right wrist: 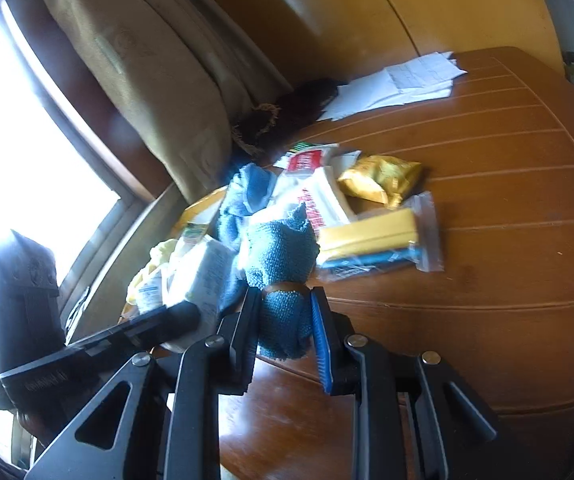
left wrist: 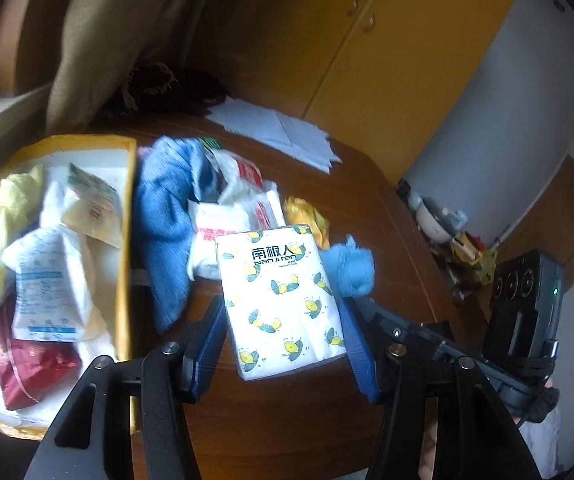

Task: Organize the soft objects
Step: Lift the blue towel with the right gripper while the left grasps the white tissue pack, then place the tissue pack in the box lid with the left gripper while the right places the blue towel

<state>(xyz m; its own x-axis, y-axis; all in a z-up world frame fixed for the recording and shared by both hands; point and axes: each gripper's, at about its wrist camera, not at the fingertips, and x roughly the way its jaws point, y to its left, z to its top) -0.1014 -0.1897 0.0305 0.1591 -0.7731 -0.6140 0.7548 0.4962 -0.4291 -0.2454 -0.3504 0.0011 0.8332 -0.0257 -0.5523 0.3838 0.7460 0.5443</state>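
Left wrist: tissue pack (left wrist: 283, 300) reads "Nan ji ren".

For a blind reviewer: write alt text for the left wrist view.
The left hand-held gripper holds a lemon-print tissue pack between its blue pads above a brown wooden table. To its left, a yellow box holds packets and cloths; a blue towel and more packets lie beside the box.
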